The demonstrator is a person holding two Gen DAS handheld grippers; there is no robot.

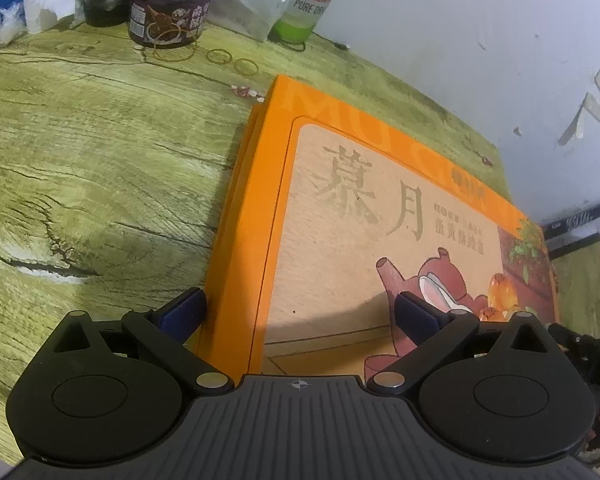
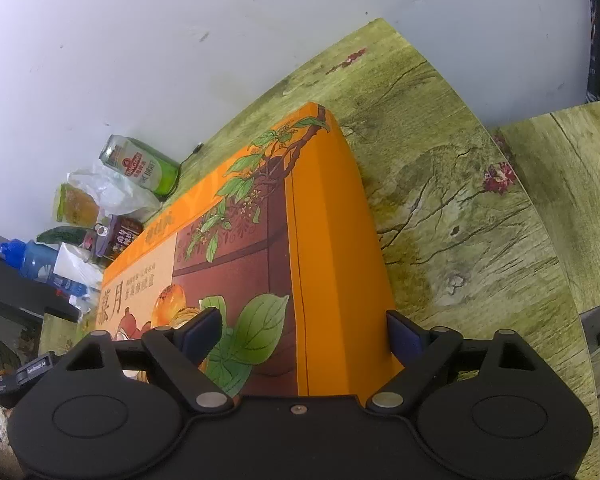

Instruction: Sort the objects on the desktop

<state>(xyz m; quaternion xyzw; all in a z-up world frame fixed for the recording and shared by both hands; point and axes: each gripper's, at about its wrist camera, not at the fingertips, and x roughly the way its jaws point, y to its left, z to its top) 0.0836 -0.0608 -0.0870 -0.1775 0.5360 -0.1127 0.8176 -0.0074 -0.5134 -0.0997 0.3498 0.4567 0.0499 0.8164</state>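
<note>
Box (image 1: 380,208) position: the large orange gift box lies flat on the green wood-grain counter (image 1: 100,160), near the wall, with cans and bottles crowded at the far end. You hold your left gripper (image 1: 300,312) spread wide over the box's near left corner, one pad outside the orange side wall, the other above the printed lid. Your right gripper (image 2: 304,336) straddles the opposite edge likewise, jaws wide, neither pad clearly pressing. This pairing suggests a two-handed lift, since the box is too broad for one gripper. The beer can (image 2: 144,166) stands well clear.
</note>
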